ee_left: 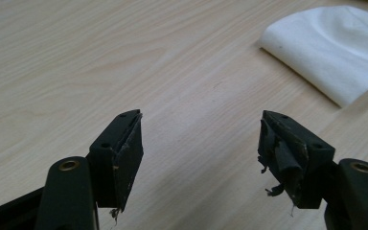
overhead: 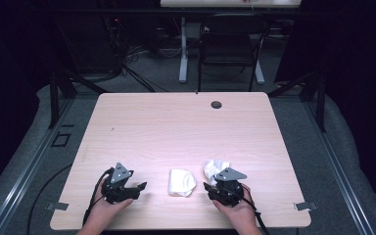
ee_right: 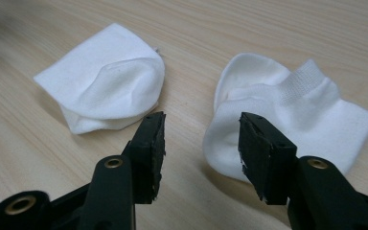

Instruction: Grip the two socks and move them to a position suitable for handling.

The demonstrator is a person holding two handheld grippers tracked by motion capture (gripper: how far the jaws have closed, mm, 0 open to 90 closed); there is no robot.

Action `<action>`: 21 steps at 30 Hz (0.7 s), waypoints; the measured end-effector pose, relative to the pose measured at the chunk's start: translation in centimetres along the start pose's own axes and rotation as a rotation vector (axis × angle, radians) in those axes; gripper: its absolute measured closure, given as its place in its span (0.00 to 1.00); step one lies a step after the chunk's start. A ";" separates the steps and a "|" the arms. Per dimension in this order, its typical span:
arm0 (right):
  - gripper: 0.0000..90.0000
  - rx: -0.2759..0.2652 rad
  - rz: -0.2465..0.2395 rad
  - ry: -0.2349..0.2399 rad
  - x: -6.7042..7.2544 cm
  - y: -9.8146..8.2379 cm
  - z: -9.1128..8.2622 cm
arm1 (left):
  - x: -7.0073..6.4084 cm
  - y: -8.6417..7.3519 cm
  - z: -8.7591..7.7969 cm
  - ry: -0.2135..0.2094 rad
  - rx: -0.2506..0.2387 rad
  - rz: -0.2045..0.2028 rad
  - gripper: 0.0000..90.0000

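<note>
- The left gripper [overhead: 138,190] rests low on the pale wood-grain table [overhead: 176,127], jaws wide and empty, pads frayed; it ought to reach across for the folded sock's edge.
- The folded sock [overhead: 181,182], soft white knit, lies flat between the grippers.
- The right gripper [overhead: 210,190], jaws wide, holds nothing; the crumpled sock [ee_right: 287,110], ribbed cuff up, sits just beyond and wants a pinch at the cuff.
</note>
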State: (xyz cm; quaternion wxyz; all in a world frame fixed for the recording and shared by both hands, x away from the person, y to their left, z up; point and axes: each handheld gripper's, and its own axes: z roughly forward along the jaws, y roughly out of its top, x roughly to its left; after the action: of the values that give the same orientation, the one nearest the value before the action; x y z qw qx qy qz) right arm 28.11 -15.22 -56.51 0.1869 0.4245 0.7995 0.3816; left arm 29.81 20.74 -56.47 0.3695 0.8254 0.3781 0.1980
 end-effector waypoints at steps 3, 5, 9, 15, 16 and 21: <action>0.58 -0.022 0.003 -0.003 0.0 0.0 0.1 | 0.3 -0.1 0.1 0.001 -0.004 -0.026 0.36; 0.58 -0.026 0.005 -0.007 -0.1 0.0 0.2 | 0.6 -0.1 0.1 -0.003 -0.007 -0.051 0.36; 0.58 -0.005 0.001 -0.010 -0.2 0.0 0.4 | 1.2 -0.3 0.0 -0.009 -0.007 -0.086 0.37; 0.58 -0.001 0.020 0.000 -0.4 0.0 0.4 | 1.6 -0.5 -0.2 -0.020 -0.010 -0.119 0.42; 0.58 0.001 0.022 0.000 -0.4 0.0 0.4 | 1.7 -0.5 -0.2 -0.020 -0.010 -0.122 0.43; 0.58 -0.004 0.035 -0.001 -0.7 0.0 0.3 | 1.6 -0.4 -0.1 -0.030 -0.016 -0.128 0.43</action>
State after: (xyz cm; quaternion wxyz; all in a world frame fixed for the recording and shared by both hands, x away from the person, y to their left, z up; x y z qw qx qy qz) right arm 28.69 -15.61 -56.73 0.1817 0.4383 0.7910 0.3862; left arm 30.57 22.15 -56.63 0.3936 0.7993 0.4231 0.1647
